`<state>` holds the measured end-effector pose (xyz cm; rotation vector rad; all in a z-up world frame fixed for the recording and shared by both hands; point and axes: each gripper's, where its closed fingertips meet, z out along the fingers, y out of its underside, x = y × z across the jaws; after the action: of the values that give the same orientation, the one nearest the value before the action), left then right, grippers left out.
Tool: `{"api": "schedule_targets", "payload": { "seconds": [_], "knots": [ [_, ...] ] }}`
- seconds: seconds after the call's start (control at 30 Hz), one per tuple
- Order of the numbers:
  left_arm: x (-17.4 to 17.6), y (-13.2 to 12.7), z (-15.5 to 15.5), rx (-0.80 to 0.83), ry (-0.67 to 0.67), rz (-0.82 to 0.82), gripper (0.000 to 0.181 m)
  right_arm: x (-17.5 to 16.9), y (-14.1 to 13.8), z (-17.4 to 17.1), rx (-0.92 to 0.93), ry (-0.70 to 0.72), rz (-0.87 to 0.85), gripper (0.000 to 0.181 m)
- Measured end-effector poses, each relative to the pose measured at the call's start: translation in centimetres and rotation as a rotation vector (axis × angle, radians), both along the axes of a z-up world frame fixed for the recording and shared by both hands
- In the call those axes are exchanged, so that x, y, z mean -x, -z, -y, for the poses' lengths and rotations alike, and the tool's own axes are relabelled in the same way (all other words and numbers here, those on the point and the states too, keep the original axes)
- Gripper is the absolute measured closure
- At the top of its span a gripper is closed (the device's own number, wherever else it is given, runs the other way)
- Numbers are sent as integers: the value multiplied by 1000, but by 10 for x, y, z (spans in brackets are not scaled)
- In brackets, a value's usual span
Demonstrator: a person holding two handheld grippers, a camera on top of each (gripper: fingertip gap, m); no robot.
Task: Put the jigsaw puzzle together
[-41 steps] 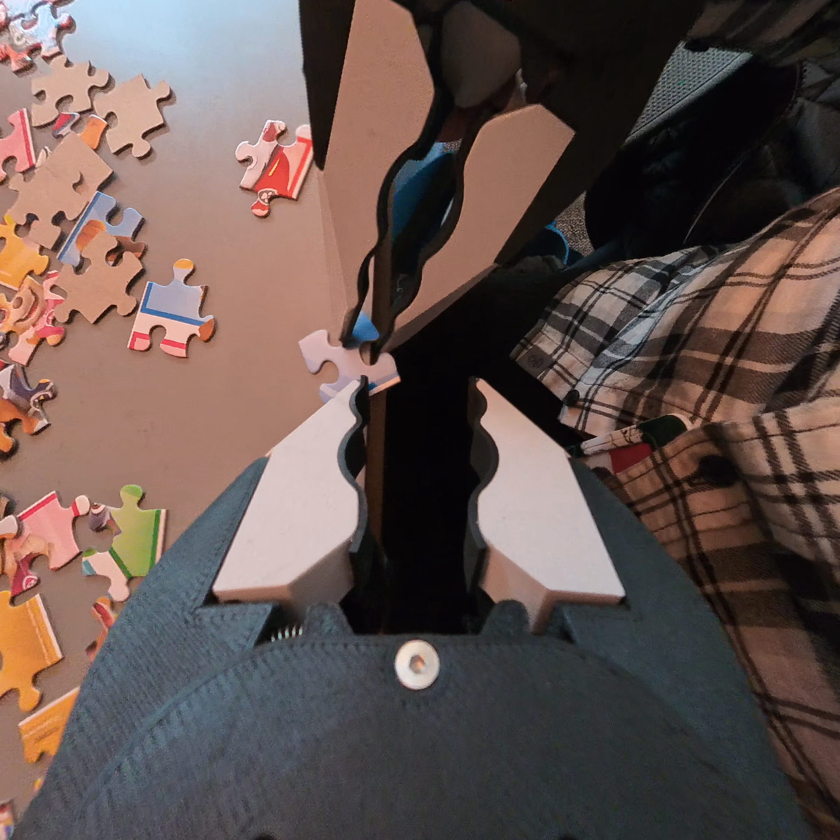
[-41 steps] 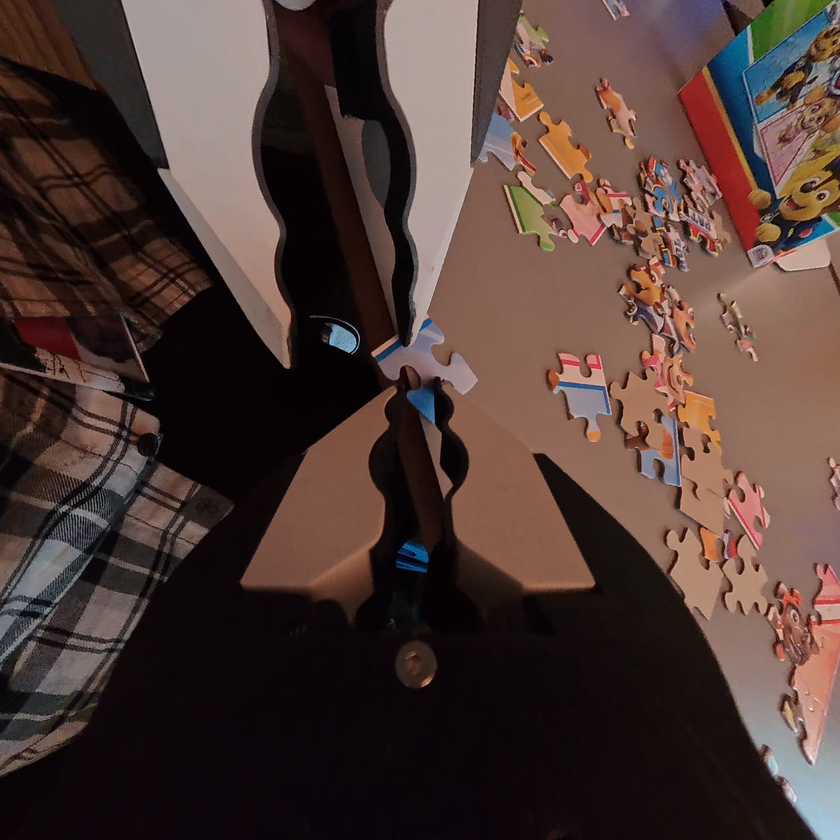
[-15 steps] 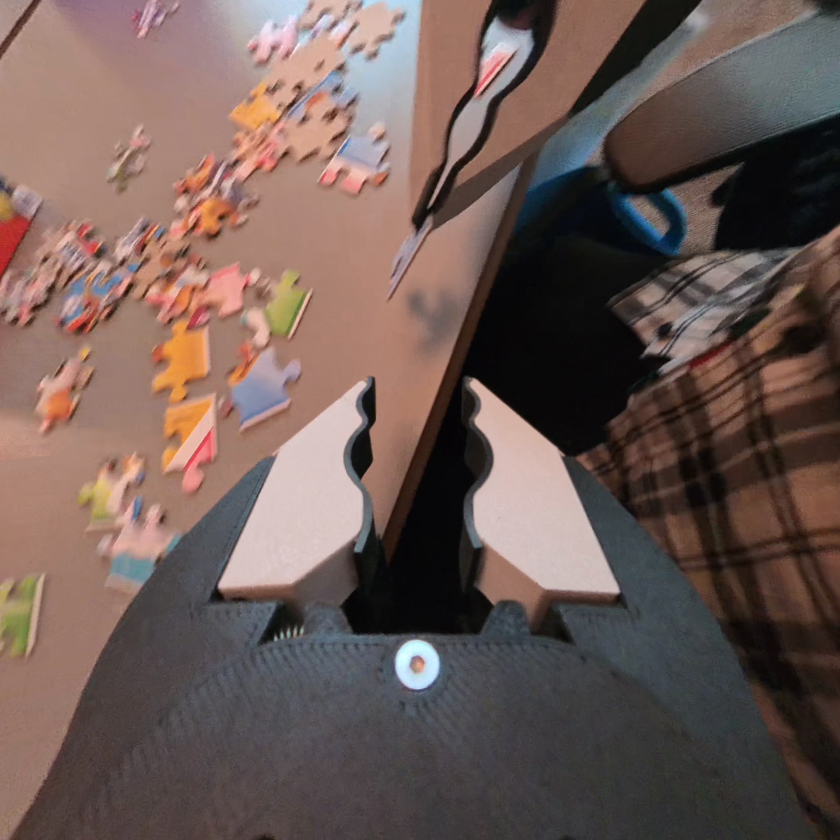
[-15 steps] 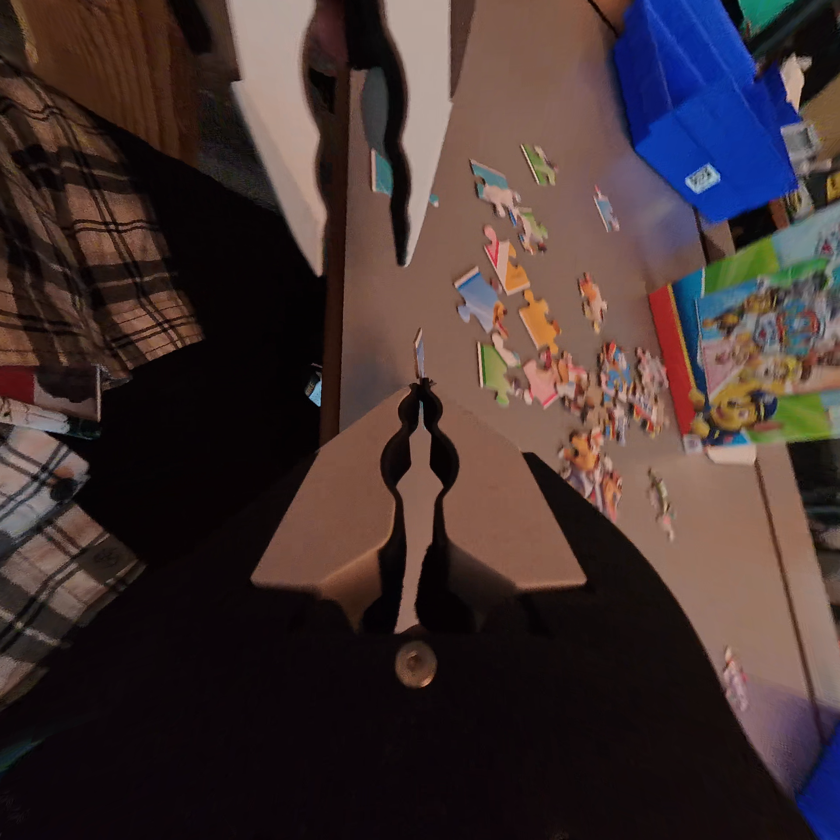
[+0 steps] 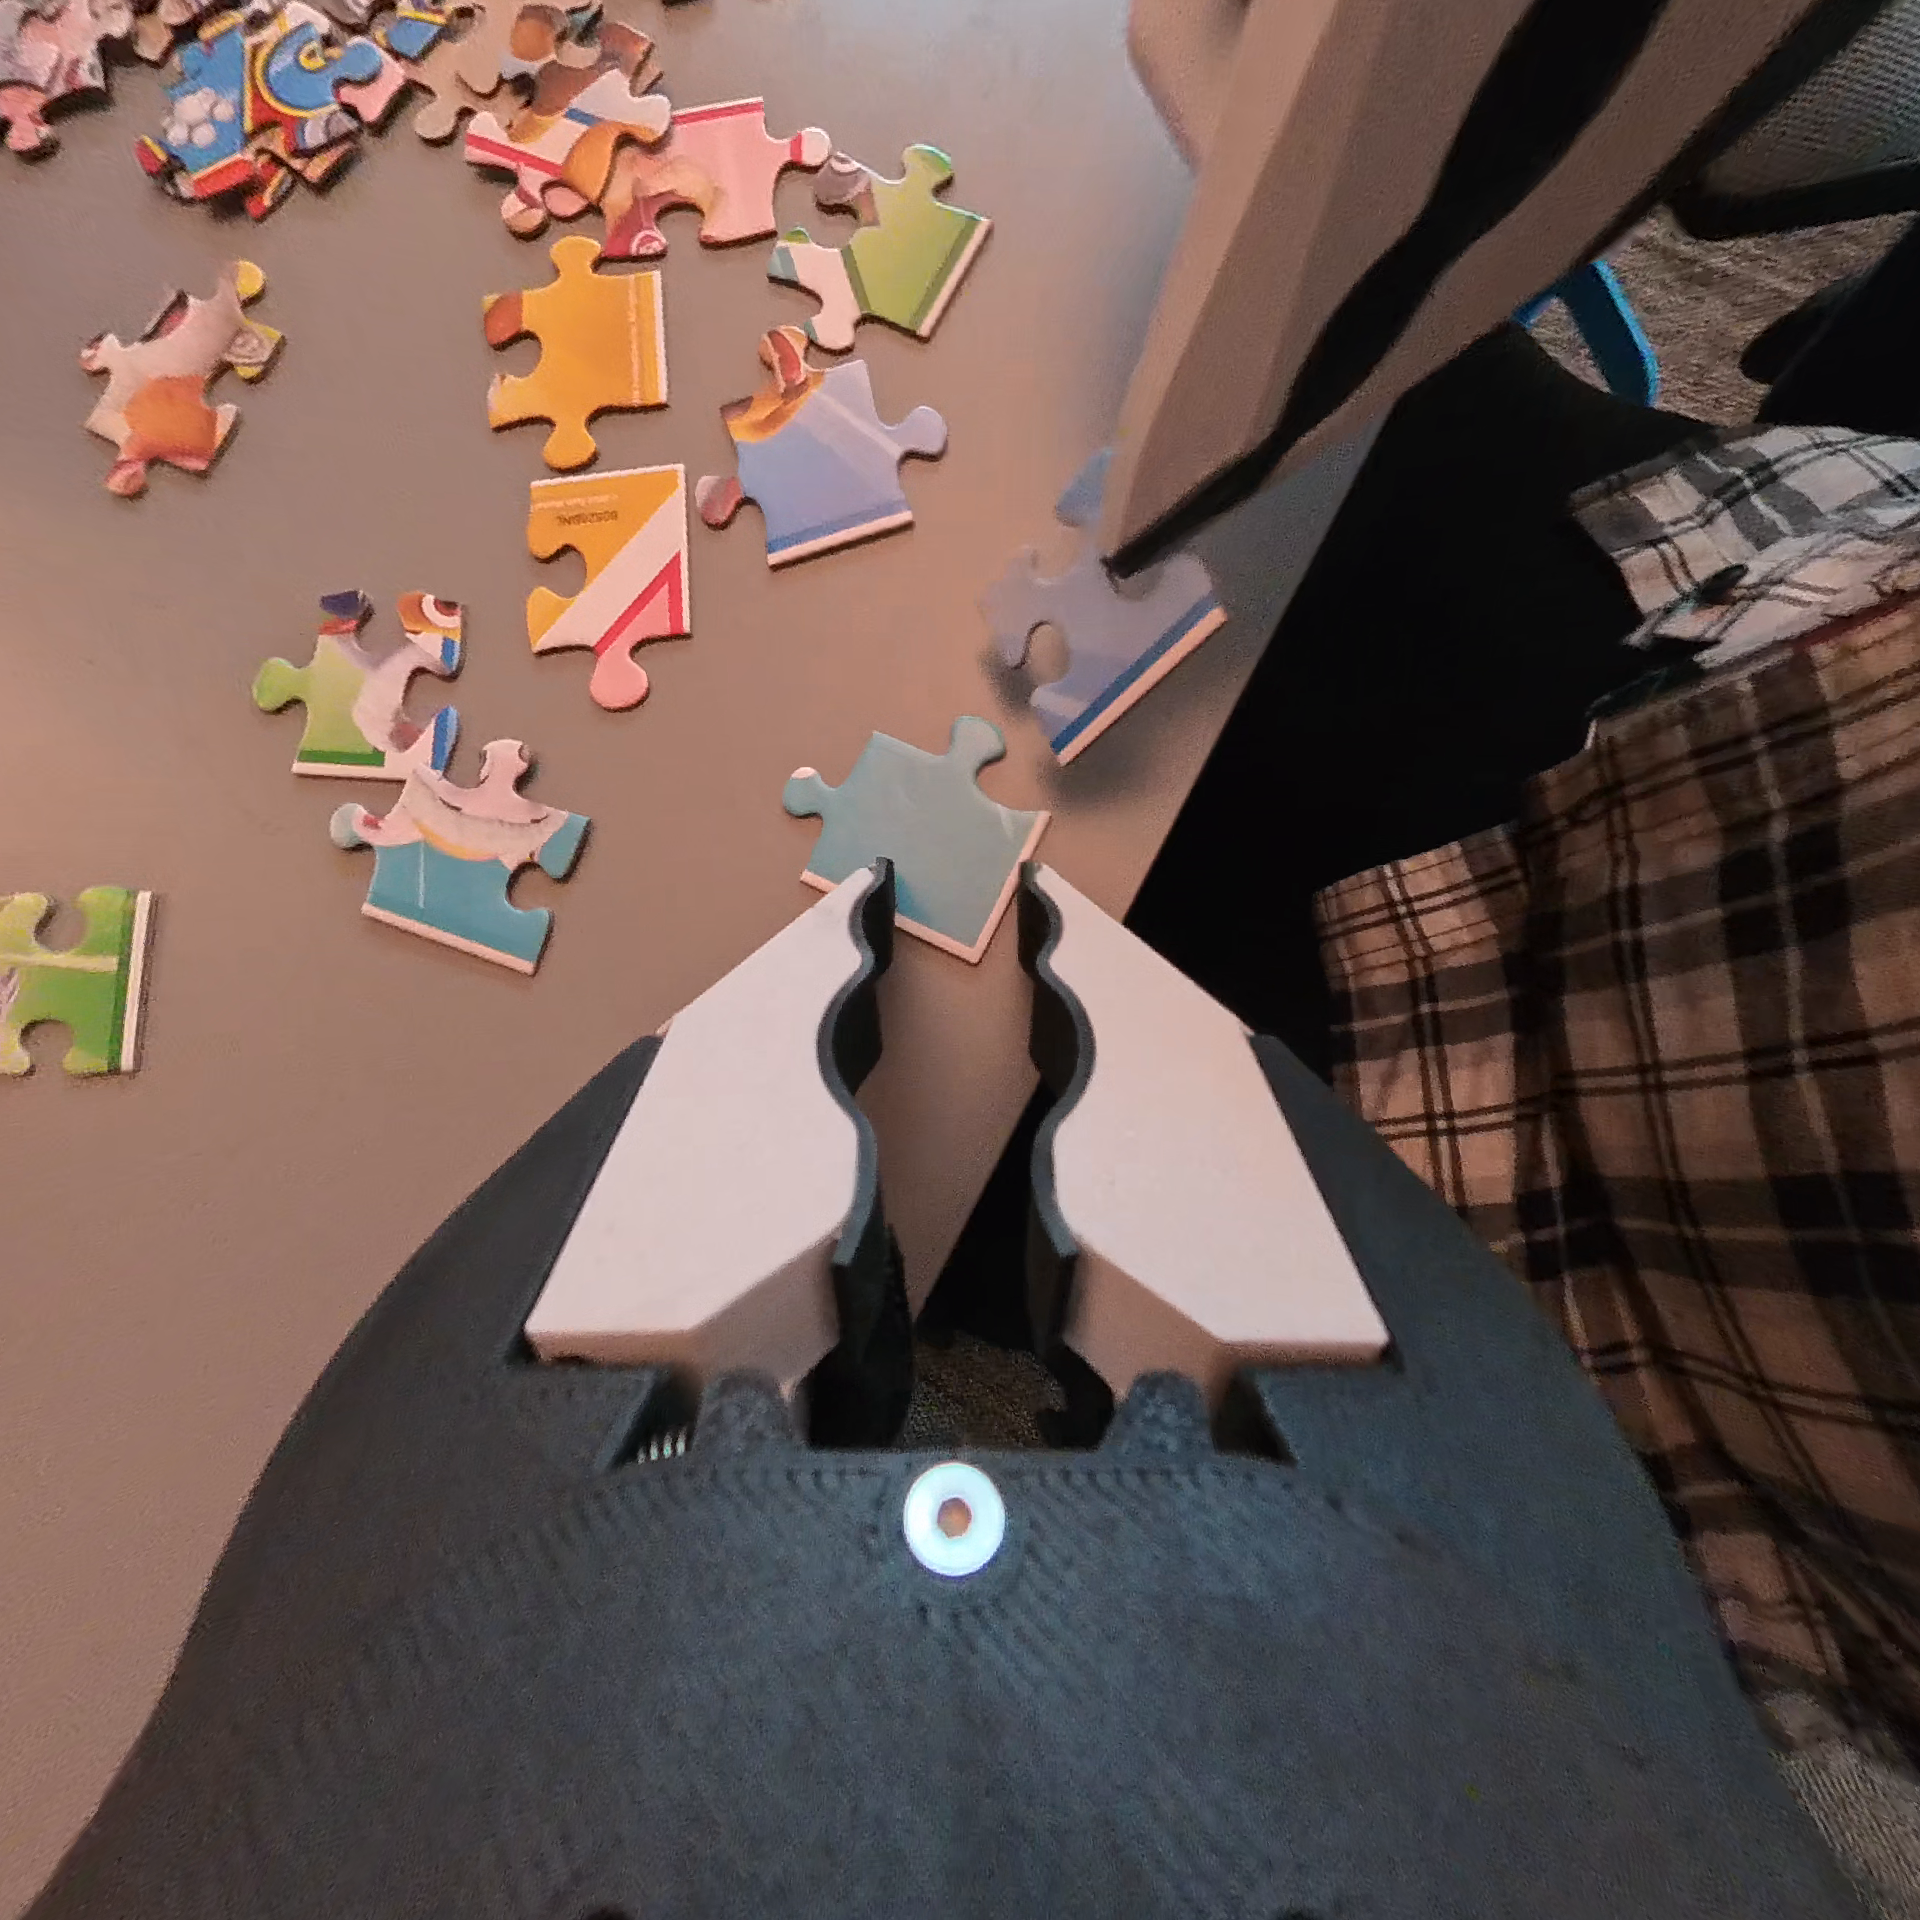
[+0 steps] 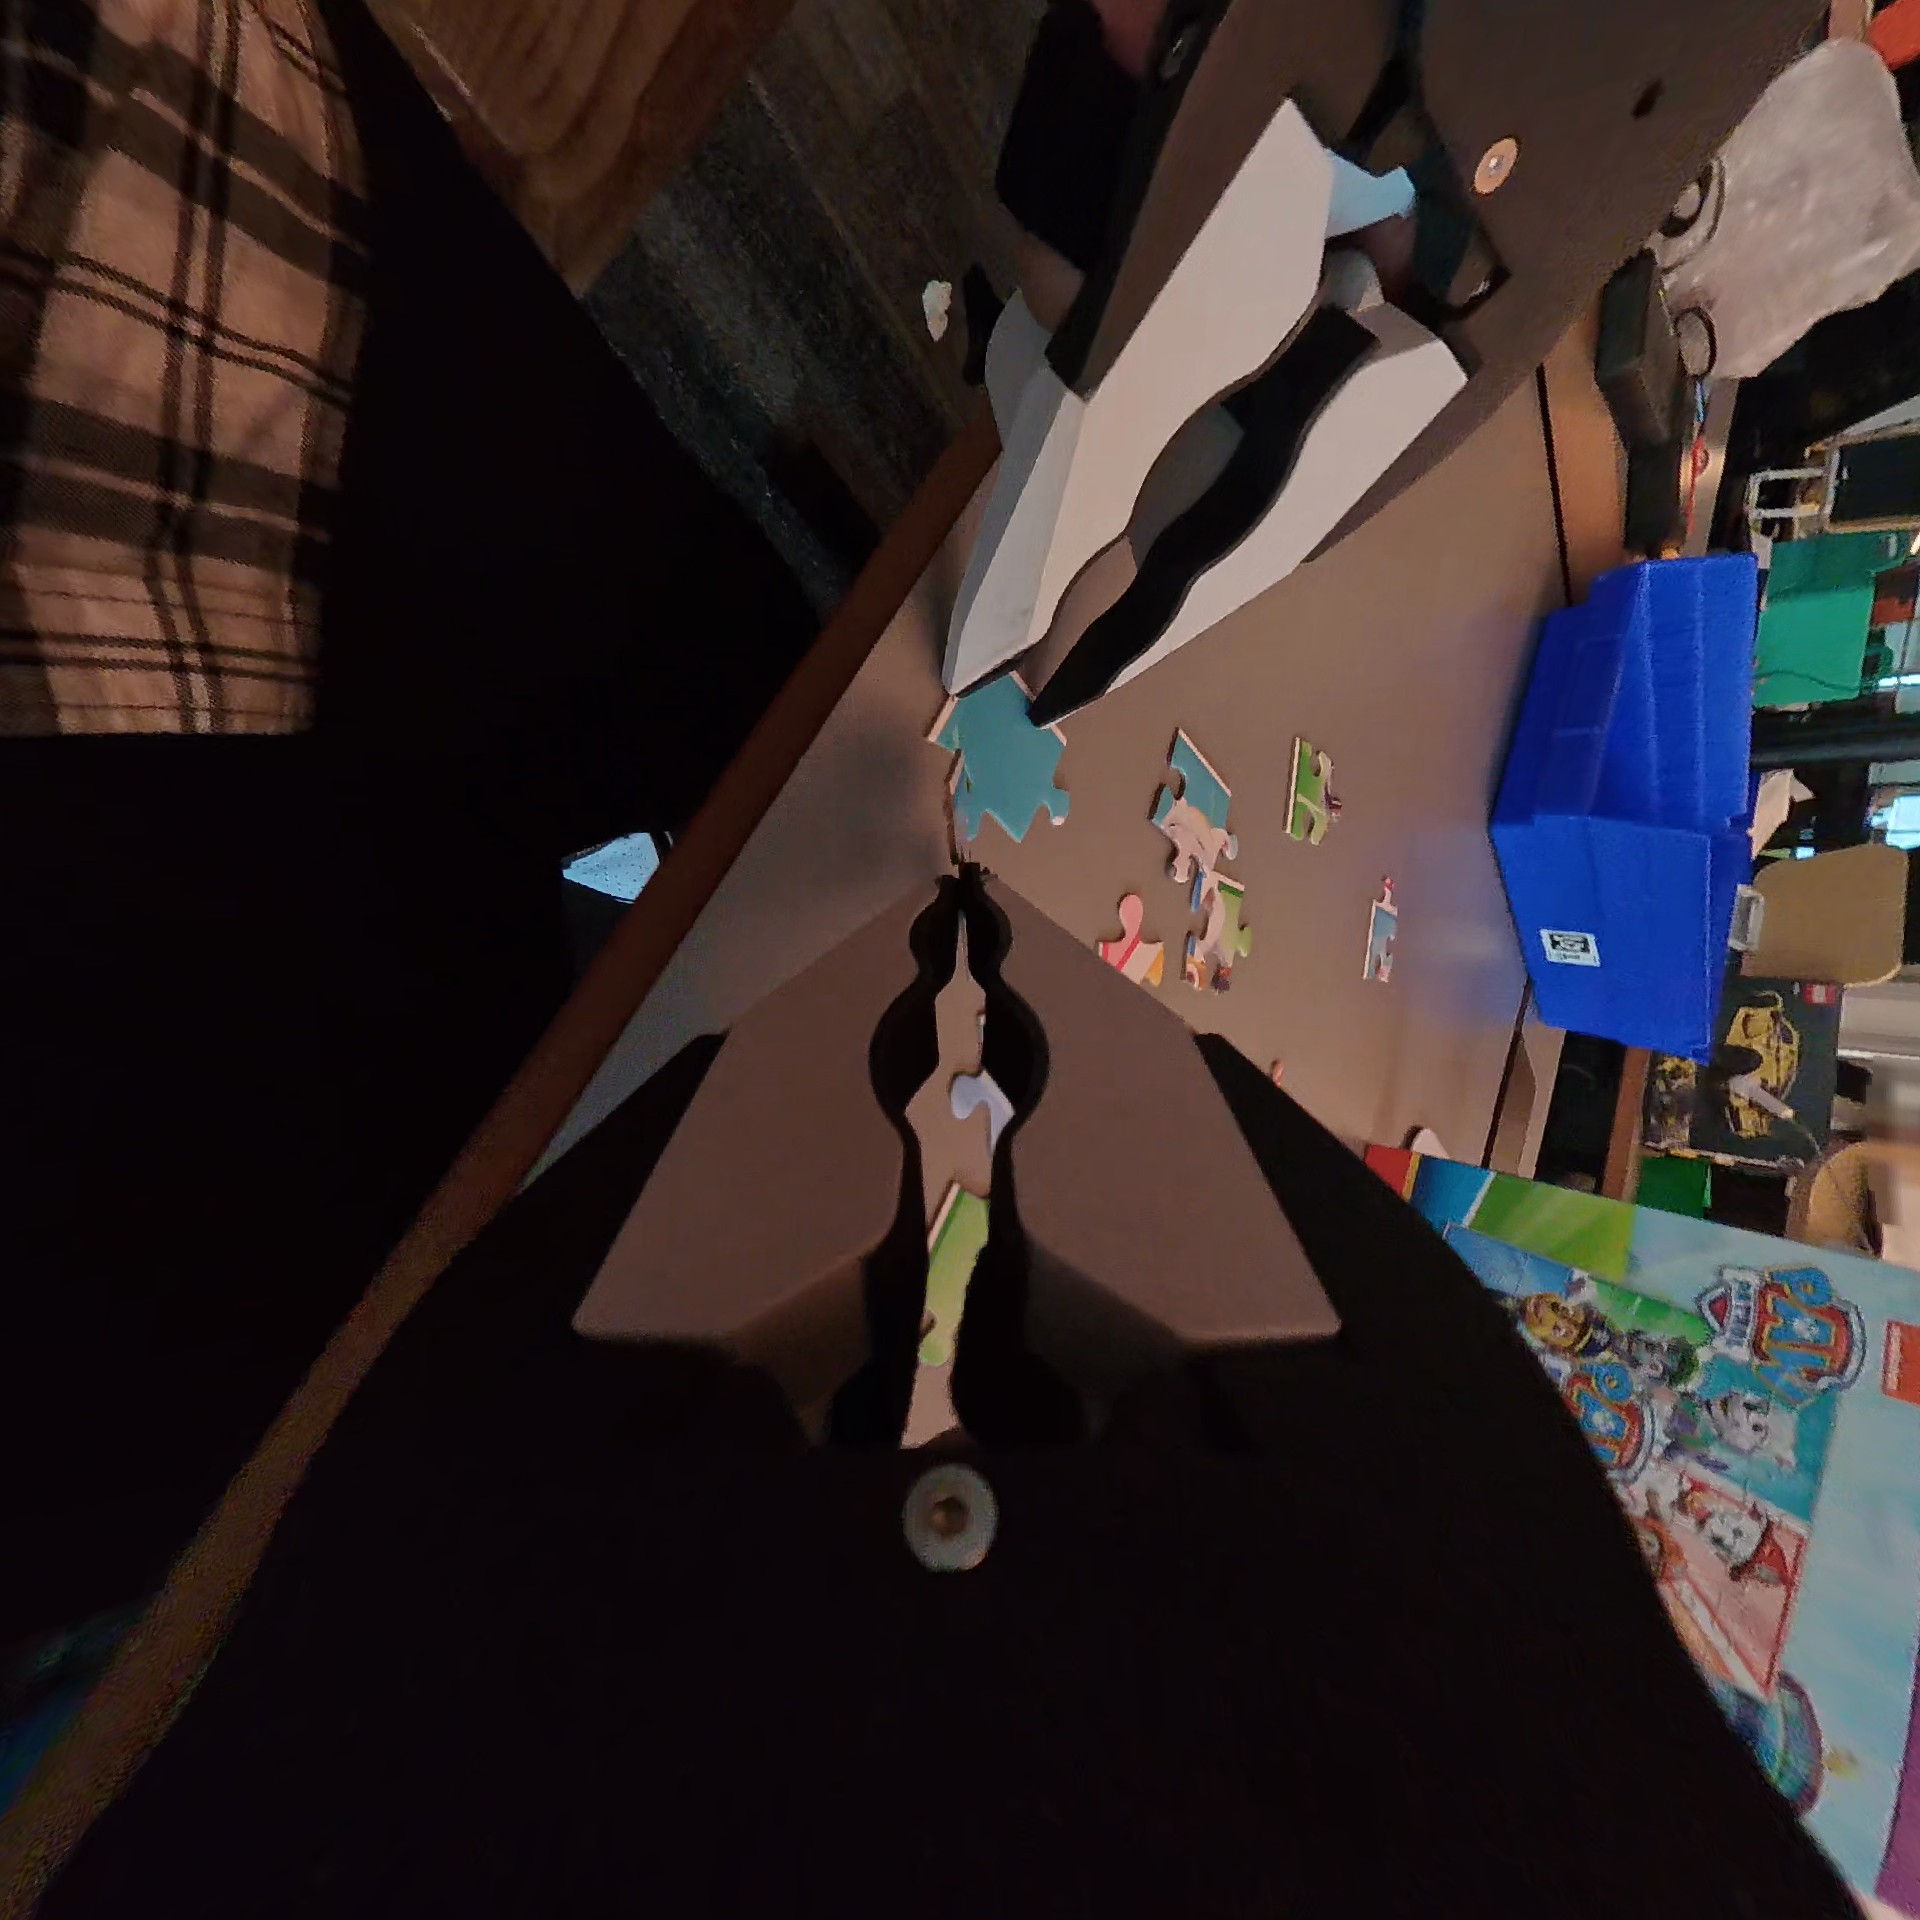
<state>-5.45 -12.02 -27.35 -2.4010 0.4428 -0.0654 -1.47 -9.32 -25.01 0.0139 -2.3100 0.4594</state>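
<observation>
The right tool (image 5: 1117, 561) pinches a pale blue piece (image 5: 1107, 639) above the desk (image 5: 260, 1195) edge, while the left tool (image 5: 951, 904), spread, hovers at a teal piece (image 5: 920, 836) lying there; joining them likely needs their edges aligned.

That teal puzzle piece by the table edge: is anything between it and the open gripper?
Nothing visible. The teal piece lies flat right before the left gripper, whose jaws stand apart. The right gripper holds a pale blue piece just beyond.
</observation>
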Motion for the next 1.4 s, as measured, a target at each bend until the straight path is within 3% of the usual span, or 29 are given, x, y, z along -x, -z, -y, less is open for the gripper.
{"api": "schedule_targets", "payload": {
  "seconds": [0.27,0.77,0.93,1.07,1.17,1.4],
  "knots": [
    [3,0,1,24,160,29,162,11,13,0,-106,-149,22,181],
    [5,0,1,43,229,25,162,10,26,-6,-311,-386,149,178],
    [6,-1,0,52,233,19,161,11,25,-13,-332,-366,201,174],
    [5,0,0,54,238,6,161,13,20,-16,-290,-298,216,160],
    [4,0,1,54,241,-1,159,13,19,-15,-247,-279,210,178],
    [1,0,1,51,239,-6,158,17,18,-11,-166,-202,283,178]
  ]
}}
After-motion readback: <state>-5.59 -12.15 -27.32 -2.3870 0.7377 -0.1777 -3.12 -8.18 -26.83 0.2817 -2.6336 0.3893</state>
